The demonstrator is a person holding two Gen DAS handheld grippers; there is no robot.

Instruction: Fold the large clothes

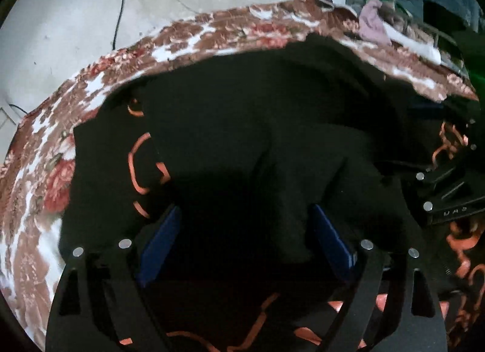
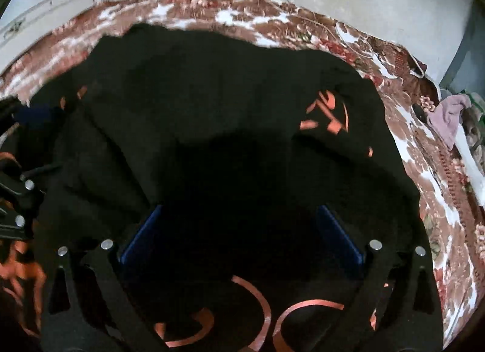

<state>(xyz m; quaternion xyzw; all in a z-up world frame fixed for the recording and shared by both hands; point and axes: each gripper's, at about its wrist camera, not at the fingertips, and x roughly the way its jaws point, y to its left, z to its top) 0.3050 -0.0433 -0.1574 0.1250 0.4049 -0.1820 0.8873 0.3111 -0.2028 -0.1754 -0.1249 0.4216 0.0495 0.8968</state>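
Black garment (image 1: 242,115) with orange print spread across flowered bedspread (image 1: 45,145), lying under and ahead of both claws; left claw (image 1: 245,243) wide, blue pads apart, fold of cloth between; right claw (image 2: 239,233) wide, nothing gripped; pale clothes (image 2: 448,118) far right

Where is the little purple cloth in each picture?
Left wrist view: the purple cloth lies near the top right, past the black garment.
Right wrist view: the purple cloth lies at the right edge, halfway up.
Shared landmark: the flowery bedcover under both.
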